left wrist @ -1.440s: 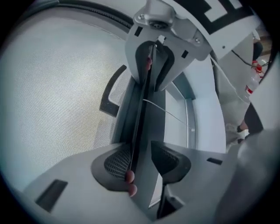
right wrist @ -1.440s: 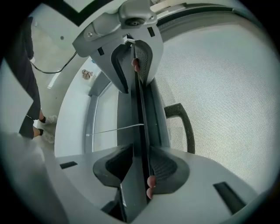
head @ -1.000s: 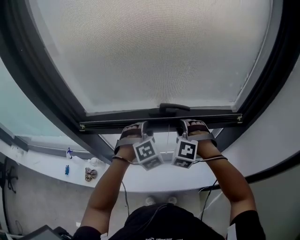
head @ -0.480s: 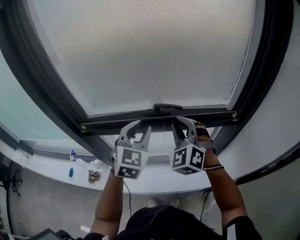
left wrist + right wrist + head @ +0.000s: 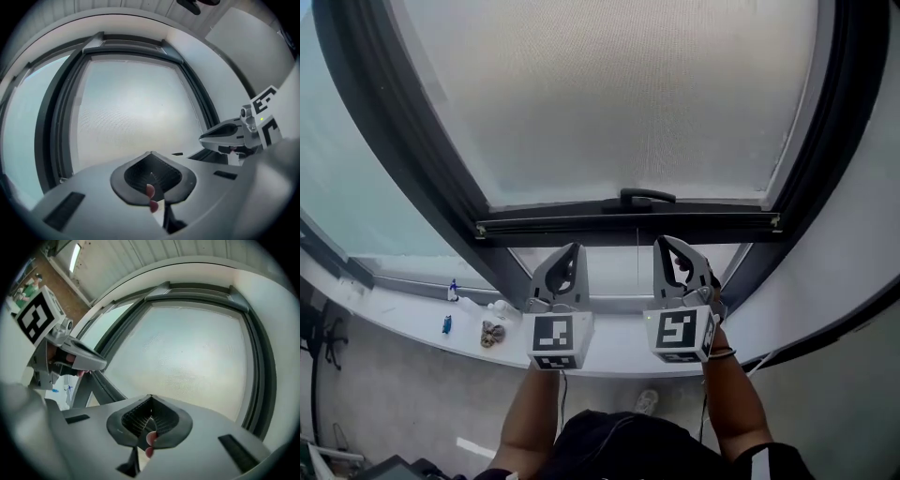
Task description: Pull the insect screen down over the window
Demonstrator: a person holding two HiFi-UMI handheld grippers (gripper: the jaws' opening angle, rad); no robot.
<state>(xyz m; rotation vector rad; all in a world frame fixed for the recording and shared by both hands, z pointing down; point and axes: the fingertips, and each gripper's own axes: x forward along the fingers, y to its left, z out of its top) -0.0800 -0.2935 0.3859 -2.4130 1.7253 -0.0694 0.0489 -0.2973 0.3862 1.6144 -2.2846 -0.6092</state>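
Left claw (image 5: 571, 251), right claw (image 5: 668, 244) withdrawn, closing, screen (image 5: 609, 94) cropped

Screen (image 5: 609, 103) fine matt mesh; frame (image 5: 398, 122) dark smooth metal.

The insect screen (image 5: 609, 94) is a pale, fine mesh that fills the upper middle of the frame, inside the dark-framed window (image 5: 394, 122). Its dark bottom bar (image 5: 581, 228) runs across the centre, with a small handle (image 5: 647, 197) at mid-length. Below the bar, a strip of window is uncovered.
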